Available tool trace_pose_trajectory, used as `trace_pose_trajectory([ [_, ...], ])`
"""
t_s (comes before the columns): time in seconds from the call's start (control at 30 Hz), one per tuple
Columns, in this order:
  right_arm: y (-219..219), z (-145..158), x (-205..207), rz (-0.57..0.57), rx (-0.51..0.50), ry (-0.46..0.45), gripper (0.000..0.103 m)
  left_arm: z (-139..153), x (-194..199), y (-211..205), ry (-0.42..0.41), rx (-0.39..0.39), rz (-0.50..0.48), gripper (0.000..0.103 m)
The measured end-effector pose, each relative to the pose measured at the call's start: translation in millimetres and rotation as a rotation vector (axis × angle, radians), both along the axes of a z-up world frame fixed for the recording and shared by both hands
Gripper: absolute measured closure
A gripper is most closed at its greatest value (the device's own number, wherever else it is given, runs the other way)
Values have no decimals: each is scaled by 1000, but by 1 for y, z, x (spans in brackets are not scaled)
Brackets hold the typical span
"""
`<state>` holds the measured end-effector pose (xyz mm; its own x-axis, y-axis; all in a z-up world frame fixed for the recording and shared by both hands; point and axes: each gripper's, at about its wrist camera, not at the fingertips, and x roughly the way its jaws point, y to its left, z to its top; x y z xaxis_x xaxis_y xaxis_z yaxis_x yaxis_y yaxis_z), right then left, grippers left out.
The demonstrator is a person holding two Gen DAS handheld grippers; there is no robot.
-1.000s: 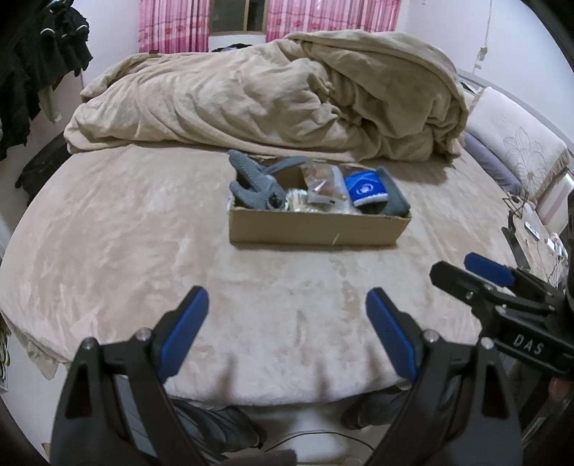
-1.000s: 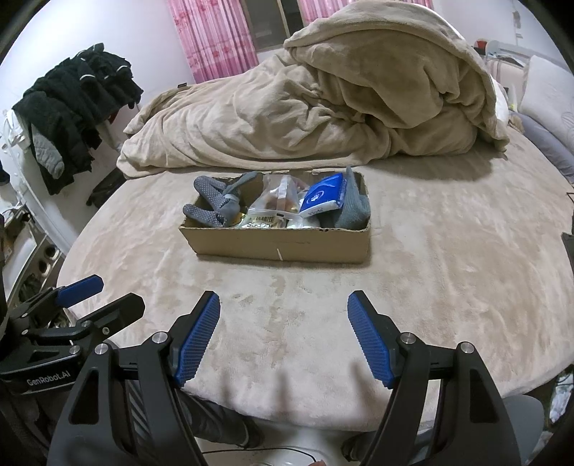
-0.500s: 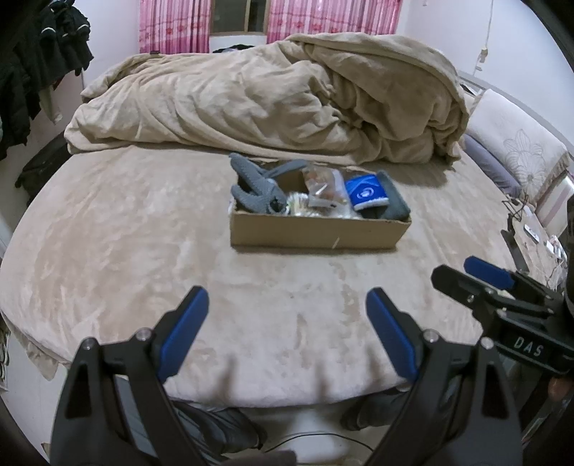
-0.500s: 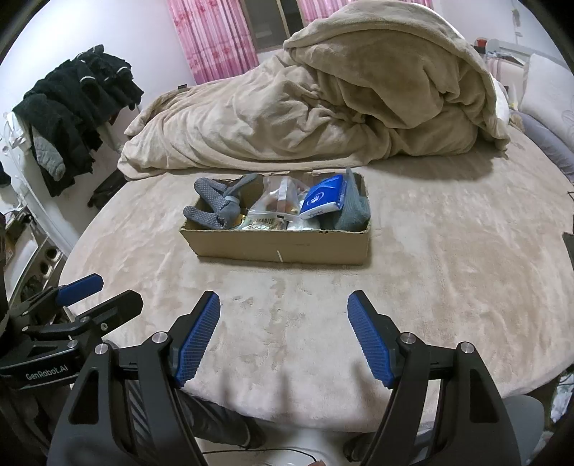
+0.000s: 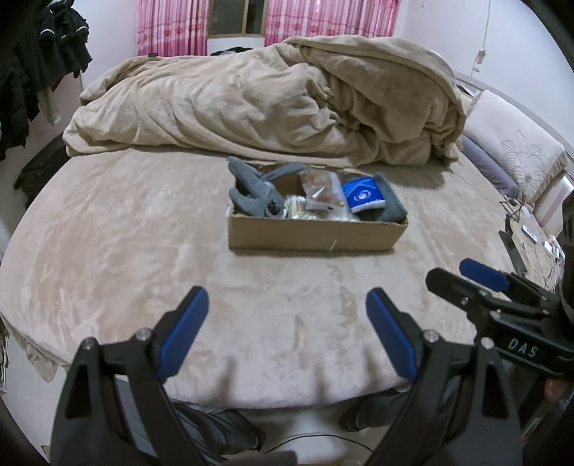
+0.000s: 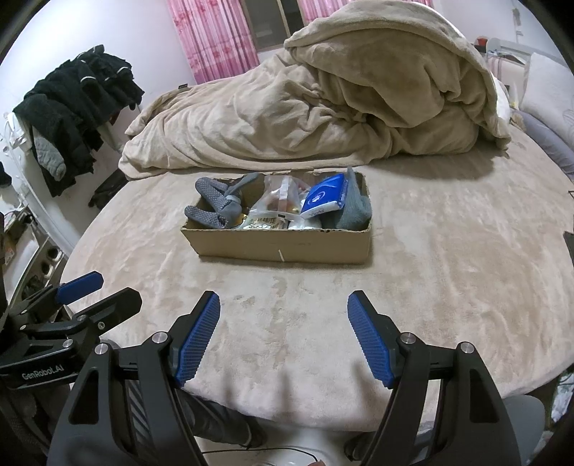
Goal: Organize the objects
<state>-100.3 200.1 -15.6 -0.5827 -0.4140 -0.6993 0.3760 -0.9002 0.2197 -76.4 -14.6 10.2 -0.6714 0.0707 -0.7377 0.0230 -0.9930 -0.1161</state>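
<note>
A shallow cardboard box (image 5: 315, 236) (image 6: 283, 245) sits mid-bed. Inside are grey gloves (image 5: 254, 193) (image 6: 215, 208) at the left, clear snack bags (image 5: 319, 190) (image 6: 276, 200) in the middle, and a blue tissue pack (image 5: 362, 193) (image 6: 324, 197) leaning on a grey cloth (image 5: 389, 204) (image 6: 355, 208) at the right. My left gripper (image 5: 287, 322) is open and empty over the near bed edge. My right gripper (image 6: 283, 326) is open and empty, likewise short of the box. Each gripper shows in the other's view: the right (image 5: 466, 283), the left (image 6: 97, 297).
The box rests on a round bed with a beige sheet (image 5: 125, 251). A crumpled beige duvet (image 5: 269, 107) is heaped behind the box. Pillows (image 5: 513, 150) lie at the right. Dark clothes (image 6: 79, 107) hang at the left. Pink curtains (image 5: 172, 28) are behind.
Both views have shifted only slightly; the box sits a little lower in the left wrist view. Both grippers stay open and empty.
</note>
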Motion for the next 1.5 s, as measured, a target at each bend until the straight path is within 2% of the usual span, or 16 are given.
trace_pose_trajectory([
  [1.5,-3,-2,0,1,-4,-8,26,2,-2,2,12,21,-32,12],
])
